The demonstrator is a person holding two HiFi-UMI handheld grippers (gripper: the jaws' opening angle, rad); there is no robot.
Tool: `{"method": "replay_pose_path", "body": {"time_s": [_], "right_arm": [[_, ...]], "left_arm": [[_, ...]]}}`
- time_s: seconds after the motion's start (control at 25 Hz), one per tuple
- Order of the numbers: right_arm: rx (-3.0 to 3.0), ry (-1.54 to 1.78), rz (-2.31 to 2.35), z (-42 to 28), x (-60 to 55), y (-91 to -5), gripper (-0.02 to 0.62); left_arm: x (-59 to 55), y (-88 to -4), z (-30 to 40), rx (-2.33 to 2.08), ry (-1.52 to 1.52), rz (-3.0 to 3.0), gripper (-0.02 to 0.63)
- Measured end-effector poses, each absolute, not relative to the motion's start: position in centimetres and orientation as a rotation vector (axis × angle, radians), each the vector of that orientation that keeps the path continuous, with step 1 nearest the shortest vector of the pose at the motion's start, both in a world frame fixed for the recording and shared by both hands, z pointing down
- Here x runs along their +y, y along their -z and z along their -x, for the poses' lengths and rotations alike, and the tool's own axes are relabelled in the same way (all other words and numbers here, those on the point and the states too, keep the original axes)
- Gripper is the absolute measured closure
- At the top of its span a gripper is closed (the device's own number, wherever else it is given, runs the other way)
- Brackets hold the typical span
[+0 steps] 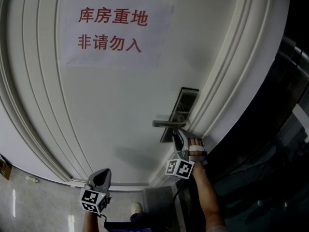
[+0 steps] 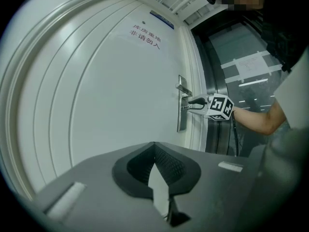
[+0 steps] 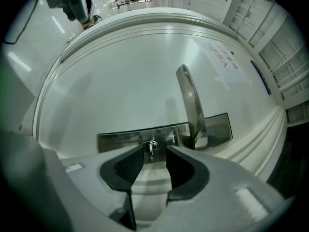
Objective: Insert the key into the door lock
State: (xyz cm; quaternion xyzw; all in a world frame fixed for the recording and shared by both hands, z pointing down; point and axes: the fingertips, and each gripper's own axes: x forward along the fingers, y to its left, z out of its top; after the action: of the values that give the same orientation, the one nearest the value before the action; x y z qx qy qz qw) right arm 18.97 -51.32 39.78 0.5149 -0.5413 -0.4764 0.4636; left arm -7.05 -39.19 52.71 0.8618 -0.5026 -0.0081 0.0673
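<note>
1. Right gripper view: my right fingers (image 3: 124, 167) stand apart and press on nothing. The key (image 3: 152, 146) shows in the gap just past their tips, clear of both pads as far as I can tell.
2. The key sticks out of the steel lock plate (image 3: 116, 140), near the root of the lever handle (image 3: 189, 100). It looks seated in the keyhole, so I judge the insertion done.
3. I expect the key to be light, stiff and thin, with a slick metal bow. If I take hold of it, I'd pinch the flat faces of the bow squarely, without levering the blade.
4. My left fingers (image 2: 171, 166) are closed together on nothing, well apart from the lock and facing the white door (image 2: 111, 95).
</note>
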Motion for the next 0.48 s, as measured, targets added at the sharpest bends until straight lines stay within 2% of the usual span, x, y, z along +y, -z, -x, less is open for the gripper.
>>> {"method": "replay_pose_path", "body": {"time_s": [0.36, 0.48], "right_arm": [[-1.403, 1.167, -1.31, -18.5, -49.5, -39.6, 0.464], [-1.419, 1.184, -1.333, -18.4, -48.4, -39.6, 0.53]], "left_arm": [[-38.3, -52.6, 6.8, -1.512, 0.01, -2.607, 0.604], [-38.0, -52.5, 6.7, -1.509, 0.001, -2.613, 0.604]]}}
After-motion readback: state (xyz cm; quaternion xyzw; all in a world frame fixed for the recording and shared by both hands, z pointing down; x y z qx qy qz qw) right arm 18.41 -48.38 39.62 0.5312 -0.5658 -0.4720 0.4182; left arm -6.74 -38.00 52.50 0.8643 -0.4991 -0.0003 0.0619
